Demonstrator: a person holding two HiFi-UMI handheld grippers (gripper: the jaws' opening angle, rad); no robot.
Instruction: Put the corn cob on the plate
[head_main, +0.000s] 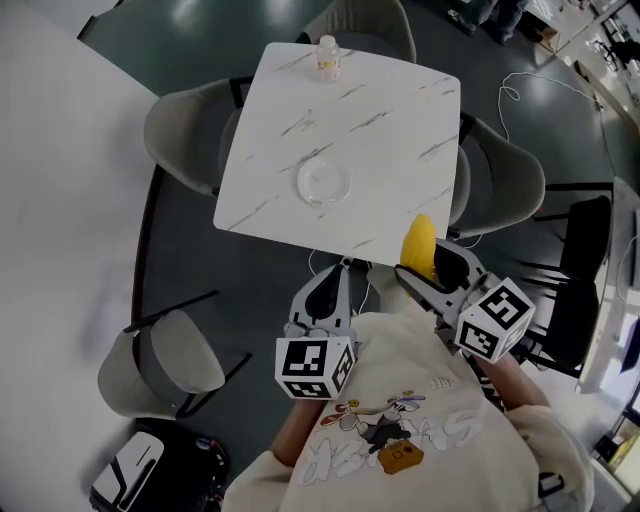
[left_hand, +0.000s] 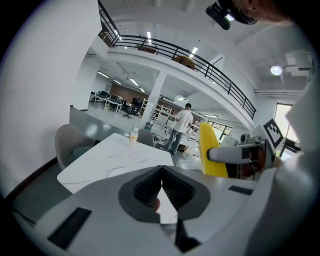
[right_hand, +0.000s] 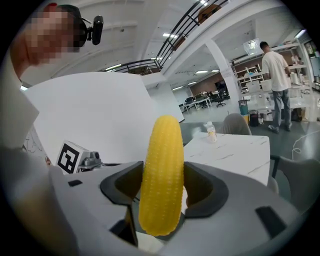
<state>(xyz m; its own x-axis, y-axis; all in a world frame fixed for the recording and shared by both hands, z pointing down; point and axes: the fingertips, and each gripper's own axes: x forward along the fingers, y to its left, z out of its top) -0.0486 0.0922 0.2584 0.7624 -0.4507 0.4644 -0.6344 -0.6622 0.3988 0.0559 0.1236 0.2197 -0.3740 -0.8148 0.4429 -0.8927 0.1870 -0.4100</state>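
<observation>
Marble desk holds the bare plate; right tongs clamp the corn cob short of it; left tongs sit together, empty. Placing remains.

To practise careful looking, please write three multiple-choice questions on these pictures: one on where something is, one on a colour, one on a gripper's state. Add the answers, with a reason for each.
1. Where does the bottle stand?
A) at the far edge of the table
B) on a chair
C) on the floor

2. What colour is the corn cob?
A) green
B) yellow
C) white

3. How do the jaws of the left gripper stand?
A) wide apart
B) shut on the corn cob
C) together, holding nothing

Answers:
1 A, since the head view shows it by the edge farthest from the person.
2 B, since it shows yellow between the jaws of the right gripper.
3 C, since the left gripper view shows the jaws meeting with nothing between them.
</observation>
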